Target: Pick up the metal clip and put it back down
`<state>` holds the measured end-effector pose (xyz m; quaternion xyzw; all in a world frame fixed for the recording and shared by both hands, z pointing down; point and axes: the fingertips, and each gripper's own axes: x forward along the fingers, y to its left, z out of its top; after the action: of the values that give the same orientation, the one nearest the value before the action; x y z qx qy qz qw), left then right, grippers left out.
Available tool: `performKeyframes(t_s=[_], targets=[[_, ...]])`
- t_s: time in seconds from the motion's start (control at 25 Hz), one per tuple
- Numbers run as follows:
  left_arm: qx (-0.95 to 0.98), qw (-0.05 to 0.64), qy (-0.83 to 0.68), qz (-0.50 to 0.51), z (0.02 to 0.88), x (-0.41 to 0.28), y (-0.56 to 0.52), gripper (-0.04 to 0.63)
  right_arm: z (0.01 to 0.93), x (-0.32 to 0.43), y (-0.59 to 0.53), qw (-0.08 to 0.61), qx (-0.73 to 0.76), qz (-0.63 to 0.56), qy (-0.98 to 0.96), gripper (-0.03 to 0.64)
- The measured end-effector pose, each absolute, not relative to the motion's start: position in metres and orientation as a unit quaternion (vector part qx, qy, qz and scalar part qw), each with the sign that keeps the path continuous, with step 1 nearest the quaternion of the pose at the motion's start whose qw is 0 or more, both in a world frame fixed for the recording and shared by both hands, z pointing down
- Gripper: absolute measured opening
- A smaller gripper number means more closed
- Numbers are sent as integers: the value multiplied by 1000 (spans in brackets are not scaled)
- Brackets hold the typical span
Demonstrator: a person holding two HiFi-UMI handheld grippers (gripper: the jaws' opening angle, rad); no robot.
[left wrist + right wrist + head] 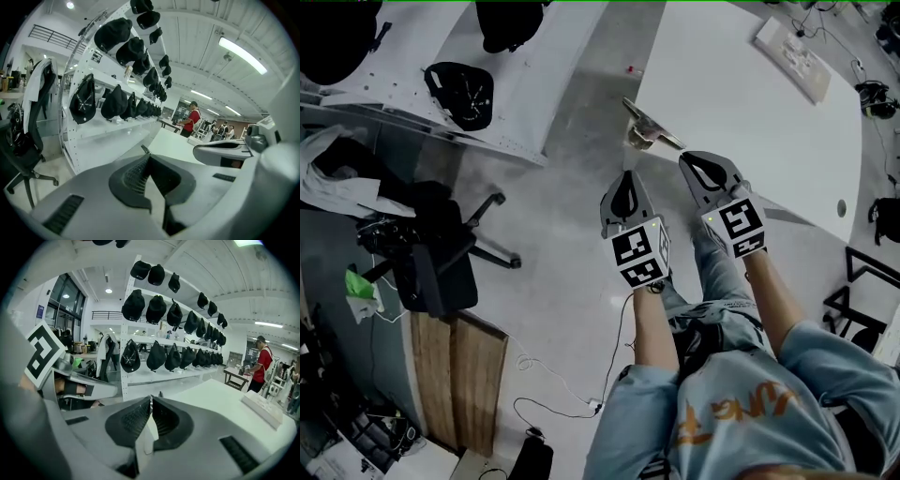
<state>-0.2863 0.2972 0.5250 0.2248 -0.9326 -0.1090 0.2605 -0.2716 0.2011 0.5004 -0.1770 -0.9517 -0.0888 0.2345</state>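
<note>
The metal clip (649, 124) lies on the near corner of the white table (750, 122); it is shiny and long. It shows as a small dark tip (145, 150) beyond the left jaws and again as a dark tip (161, 393) beyond the right jaws. My left gripper (626, 180) hangs over the floor just short of that corner, shut with nothing in it. My right gripper (690, 161) is beside it at the table's edge, also shut and empty. Both stop a short way from the clip and neither touches it.
A white rack (520, 103) hung with black caps (115, 103) stands to the left across a grey floor aisle. An office chair (441, 253) and loose cables (553, 394) are lower left. A white box (792, 47) lies far back on the table. A person in red (190, 119) stands in the distance.
</note>
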Motion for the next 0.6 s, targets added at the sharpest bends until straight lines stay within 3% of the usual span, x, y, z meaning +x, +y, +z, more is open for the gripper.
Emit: performKeyframes(t_s=[0.6], targets=[[206,282,-925,-149,559,-300,297,9,538,-305,222,252,-211,-152,-932,35]])
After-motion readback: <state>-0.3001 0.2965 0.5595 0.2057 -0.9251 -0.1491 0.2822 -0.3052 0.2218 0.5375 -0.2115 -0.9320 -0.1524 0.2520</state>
